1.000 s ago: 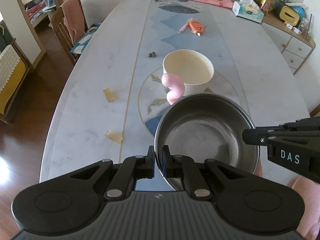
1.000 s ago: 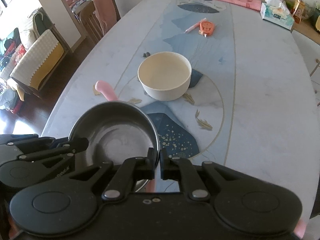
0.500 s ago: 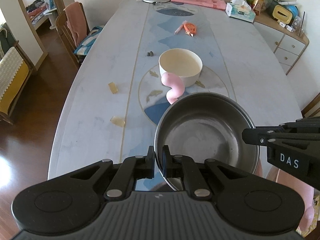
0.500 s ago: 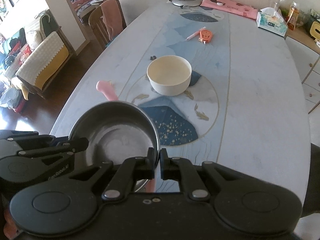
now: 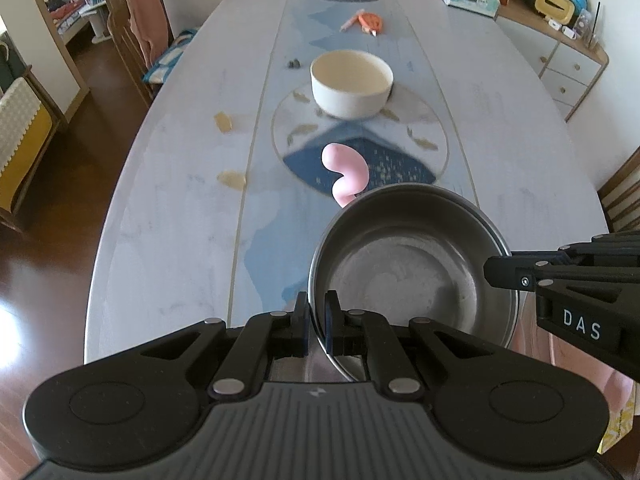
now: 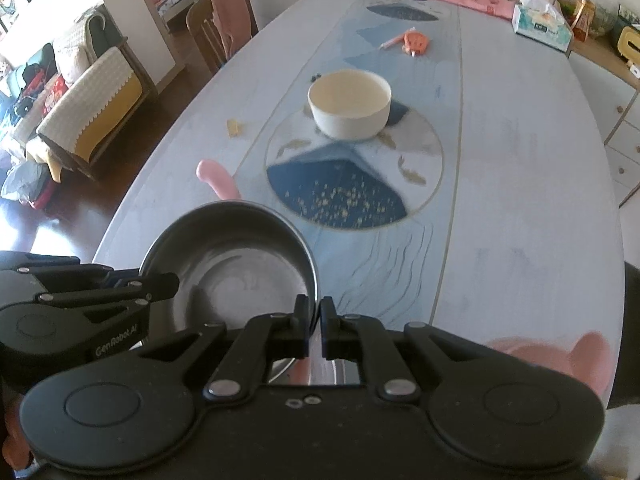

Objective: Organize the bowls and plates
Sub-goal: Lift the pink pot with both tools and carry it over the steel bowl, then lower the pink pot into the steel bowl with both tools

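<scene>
Left wrist view: the steel bowl is held above the near end of the table, its near-left rim pinched between the nearly closed fingers of the left gripper. The right gripper is seen at the opposite rim. In the right wrist view its own fingers are drawn almost together on the bowl's right rim, so the steel bowl is carried at two opposite edges. A pink curved piece projects from under the far rim; what it belongs to cannot be told.

The white bowl stands further along the table's centre line, well apart from the held one, upright and empty.

The steel bowl is judged light, rigid and unbreakable, but its thin polished rim is likely slippery, so a pinch on two opposite sides is the sound hold and level carriage is advised. The white bowl is judged heavier and, if ceramic, chippable; it would best be taken at the wall just under the rim. Metal should be lowered onto it gently.
</scene>
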Demonstrator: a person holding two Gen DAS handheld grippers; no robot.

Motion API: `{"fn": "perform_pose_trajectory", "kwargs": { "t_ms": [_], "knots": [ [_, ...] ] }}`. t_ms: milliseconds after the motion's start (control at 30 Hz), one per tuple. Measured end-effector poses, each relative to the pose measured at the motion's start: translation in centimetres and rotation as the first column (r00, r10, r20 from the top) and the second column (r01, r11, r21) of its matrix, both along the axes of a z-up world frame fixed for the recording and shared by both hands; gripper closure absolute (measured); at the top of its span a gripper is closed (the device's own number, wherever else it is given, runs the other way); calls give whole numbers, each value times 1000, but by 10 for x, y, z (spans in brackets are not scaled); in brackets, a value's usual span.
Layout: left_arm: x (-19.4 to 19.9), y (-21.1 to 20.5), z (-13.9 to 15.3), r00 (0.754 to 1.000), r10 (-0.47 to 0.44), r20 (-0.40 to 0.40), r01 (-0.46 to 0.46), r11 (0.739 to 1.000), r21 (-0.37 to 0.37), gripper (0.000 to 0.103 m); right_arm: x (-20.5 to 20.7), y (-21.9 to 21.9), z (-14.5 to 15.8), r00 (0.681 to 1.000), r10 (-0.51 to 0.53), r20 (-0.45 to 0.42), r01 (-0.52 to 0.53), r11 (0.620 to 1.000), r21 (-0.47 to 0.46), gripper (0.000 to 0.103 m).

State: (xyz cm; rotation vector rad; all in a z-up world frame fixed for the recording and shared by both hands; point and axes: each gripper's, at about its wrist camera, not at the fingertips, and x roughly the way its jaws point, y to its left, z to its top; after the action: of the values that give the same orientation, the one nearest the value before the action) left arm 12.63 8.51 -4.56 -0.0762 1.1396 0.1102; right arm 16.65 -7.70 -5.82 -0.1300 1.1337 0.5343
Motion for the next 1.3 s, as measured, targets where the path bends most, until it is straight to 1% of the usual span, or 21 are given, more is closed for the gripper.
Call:
{"fn": "perform_pose_trajectory", "kwargs": {
  "t_ms": [333, 500, 700, 933, 1300],
  "knots": [
    [-25, -5, -26, 998, -13, -55, 12, 1000, -10, 97, -25, -2, -24, 998, 3, -56, -4, 1000, -23, 97],
    [-29, -5, -39, 997, -16, -73, 15, 1000, -19, 97, -29, -2, -34, 997, -1, -82, -2, 999, -33, 97],
    [-31, -5, -50, 996, -23, -81, 22, 1000, -8, 97, -31, 0, -44, 995, 1, -100, -5, 999, -35, 97],
    [-34, -4, -62, 994, -15, -109, 14, 1000, -16, 97, -36, 3, -58, 991, 12, -132, -19, 998, -52, 97],
    [-33, -4, -67, 993, -21, -113, 21, 1000, -2, 97, -34, 3, -61, 989, 19, -147, -26, 999, -45, 96]
  ]
}}
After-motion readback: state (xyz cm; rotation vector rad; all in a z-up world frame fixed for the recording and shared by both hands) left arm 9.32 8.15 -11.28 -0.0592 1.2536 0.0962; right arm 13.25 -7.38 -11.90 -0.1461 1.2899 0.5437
